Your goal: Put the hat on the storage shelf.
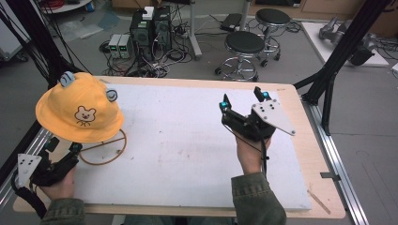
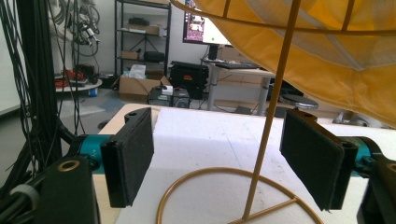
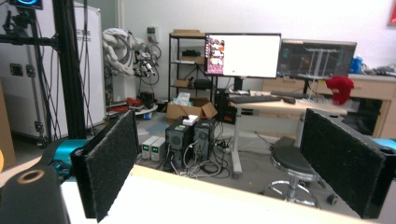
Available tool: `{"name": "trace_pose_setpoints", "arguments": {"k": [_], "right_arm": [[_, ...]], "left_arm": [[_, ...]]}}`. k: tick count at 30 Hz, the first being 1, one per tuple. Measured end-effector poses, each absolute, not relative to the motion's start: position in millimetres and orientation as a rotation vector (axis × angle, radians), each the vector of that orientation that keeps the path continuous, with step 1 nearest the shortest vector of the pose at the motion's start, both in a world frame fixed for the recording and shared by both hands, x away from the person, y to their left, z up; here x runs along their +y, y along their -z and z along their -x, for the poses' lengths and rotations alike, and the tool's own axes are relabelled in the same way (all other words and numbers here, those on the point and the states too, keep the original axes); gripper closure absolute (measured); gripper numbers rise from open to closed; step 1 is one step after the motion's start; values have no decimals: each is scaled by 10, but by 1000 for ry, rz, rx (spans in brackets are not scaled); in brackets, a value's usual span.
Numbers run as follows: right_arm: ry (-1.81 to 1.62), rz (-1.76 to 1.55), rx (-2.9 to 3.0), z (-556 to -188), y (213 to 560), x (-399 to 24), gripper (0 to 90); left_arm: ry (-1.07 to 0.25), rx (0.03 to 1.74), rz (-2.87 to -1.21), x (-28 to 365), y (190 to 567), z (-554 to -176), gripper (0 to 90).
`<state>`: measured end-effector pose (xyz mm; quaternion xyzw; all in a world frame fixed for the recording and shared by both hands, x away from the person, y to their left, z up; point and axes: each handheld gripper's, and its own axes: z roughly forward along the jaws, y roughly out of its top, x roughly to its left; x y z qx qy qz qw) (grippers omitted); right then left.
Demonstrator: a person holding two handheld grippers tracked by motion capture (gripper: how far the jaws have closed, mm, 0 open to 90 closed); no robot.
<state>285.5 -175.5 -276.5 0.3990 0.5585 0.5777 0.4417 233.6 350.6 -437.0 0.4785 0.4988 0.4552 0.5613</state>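
Your left gripper (image 2: 217, 158) has its fingers (image 2: 128, 156) spread wide, gripping nothing. The thin gold wire upright (image 2: 273, 107) of the hat stand runs up between them, closer to the far pad, touching neither. In the high view that left gripper (image 1: 63, 147) sits at the near left corner of the bench, right at the stand's gold ring base (image 1: 105, 149), which lies flat on the white sheet.

On top of the stand sits the yellow fabric bucket hat with a little bear face (image 1: 80, 112), its brim drooping over the wire frame. From the left gripper view the yellow hat underside (image 2: 336, 56) hangs just above your fingers.

Your right gripper (image 1: 244, 101) is well apart from all that, over the right half of the white bench sheet (image 1: 187, 145), fingers released and wide apart too, nothing between them. In the right gripper view those right fingers (image 3: 109, 163) look past the bench's far edge toward the room.
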Motion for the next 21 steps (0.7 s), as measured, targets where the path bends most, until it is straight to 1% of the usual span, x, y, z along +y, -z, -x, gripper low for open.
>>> {"name": "trace_pose_setpoints", "arguments": {"k": [11,17,21], "right_arm": [[-1391,-1112,1340,-2711,3071,-2257,107],[-1349,-1211,1327,-2647,3401,-2532,108],[-1290,-1239,1343,-2600,3601,-2627,107]], "left_arm": [[-1076,1172,-1130,3503,4367,-2333,262],[-1077,1170,-1133,3495,4368,-2337,262],[-1076,1171,-1135,3495,4369,-2336,262]]}}
